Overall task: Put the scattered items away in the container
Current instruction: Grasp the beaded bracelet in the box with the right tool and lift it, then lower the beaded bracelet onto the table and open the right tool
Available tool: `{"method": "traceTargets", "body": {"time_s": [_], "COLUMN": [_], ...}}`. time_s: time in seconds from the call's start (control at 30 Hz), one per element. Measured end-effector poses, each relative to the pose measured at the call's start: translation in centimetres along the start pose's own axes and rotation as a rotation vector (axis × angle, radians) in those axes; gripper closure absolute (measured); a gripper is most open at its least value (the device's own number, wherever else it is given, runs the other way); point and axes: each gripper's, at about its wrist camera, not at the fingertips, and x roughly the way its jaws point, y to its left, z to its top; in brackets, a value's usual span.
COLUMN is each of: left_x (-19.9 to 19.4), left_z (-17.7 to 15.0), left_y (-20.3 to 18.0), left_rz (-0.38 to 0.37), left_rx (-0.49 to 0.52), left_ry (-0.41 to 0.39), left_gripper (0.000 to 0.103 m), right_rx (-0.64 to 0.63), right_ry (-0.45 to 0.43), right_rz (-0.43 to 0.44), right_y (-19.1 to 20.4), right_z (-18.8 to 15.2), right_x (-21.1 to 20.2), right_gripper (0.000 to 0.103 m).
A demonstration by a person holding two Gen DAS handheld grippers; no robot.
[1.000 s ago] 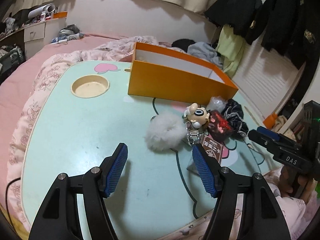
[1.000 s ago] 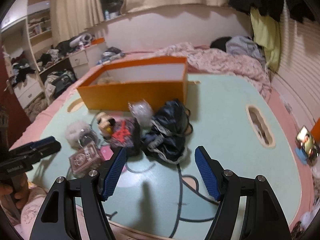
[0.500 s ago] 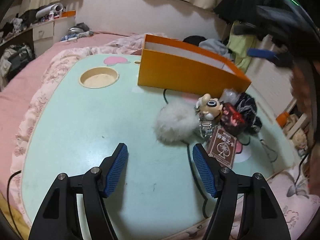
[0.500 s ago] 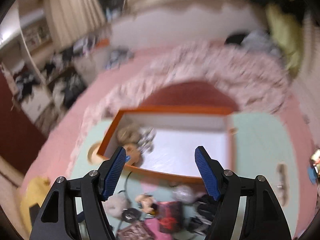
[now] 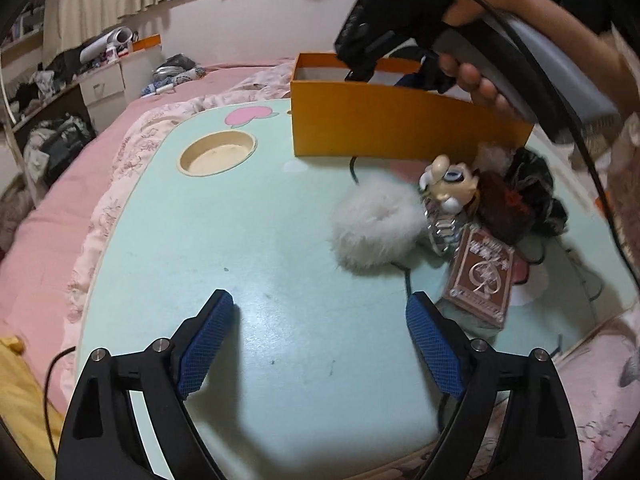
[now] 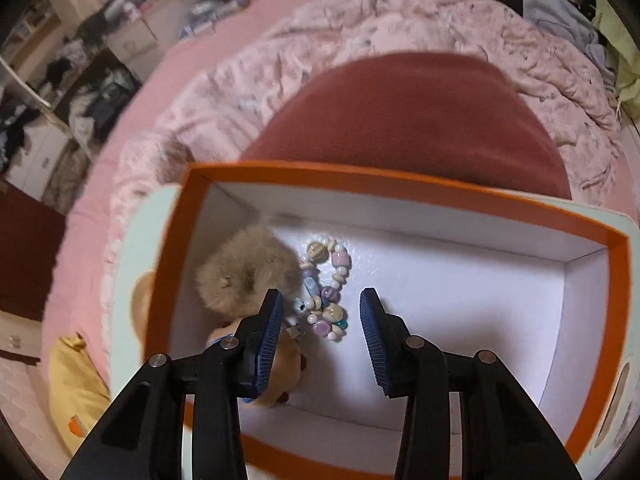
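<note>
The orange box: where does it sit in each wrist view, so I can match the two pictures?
Left wrist view: the orange box stands upper centre-right on the mint table, seen from the side, partly behind the person's hand.
Right wrist view: the box fills the middle, seen from above, its white floor holding a bead bracelet.
Shared landmark: the pink quilt behind the box.
</note>
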Motion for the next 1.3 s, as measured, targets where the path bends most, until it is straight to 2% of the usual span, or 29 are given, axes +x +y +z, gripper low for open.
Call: {"method": "traceTargets", "body": {"time_s": [0.1,0.17,0.2,0.37,0.47,0.67,0.8,0.9,1.0,1.17,1.3], "left_x": [0.1,0.1,0.1,0.1,0.1,0.1,0.1,0.1,0.2,0.3,0.3], "left_z": [0.1,0.1,0.1,0.1,0.1,0.1,0.1,0.1,0.1,0.2,0.1], "left_y": [0.2,0.2,0.3,0.3,0.3,0.3,0.4,0.4,0.3,0.3,0.3], "left_rz": [-0.003,-0.001,-0.001,-0.002,-0.001,0.000,0.001,0.004,0.010,0.012,0.012], "left_rx": [-0.002,-0.003,-0.003,-0.003,-0.003,-0.004,-0.004,-0.007,-0.010,-0.012,-0.012], "left_ry": [0.006,0.005,0.005,0.005,0.005,0.006,0.006,0.009,0.014,0.020,0.019], "left_gripper": [0.010,0.010,0.010,0.010,0.009,0.009,0.009,0.007,0.004,0.001,0.001], "right_rx": [-0.059,-0.062,-0.050,0.000,0.018,-0.007,-0.027,-0.002,0.027,0.028,0.028], "right_ry": [-0.019,-0.034,-0.044,-0.175,-0.245,-0.370,-0.385,-0.366,-0.360,-0.338,-0.352], "right_rz": [-0.092,-0.092,-0.075,-0.032,0.029,0.134,0.171,0.191,0.168,0.132,0.138], "right_y": [0.6,0.2,-0.2,-2.5,-3.6,-5.2,-6.2,-7.3,-8.3,-8.8,-8.9], "right_z": [-0.5,-0.8,-0.8,-1.5,-2.4,-8.3,-13.8,-17.1,-19.6,-21.4,-22.2], "right_x": [0.6,0.6,0.3,-3.1,-6.2,-12.6,-14.1,-13.4,-12.1,-9.9,-9.4], "right_gripper": [0.078,0.080,0.087,0.087,0.087,0.087,0.087,0.087,0.087,0.086,0.080]}}
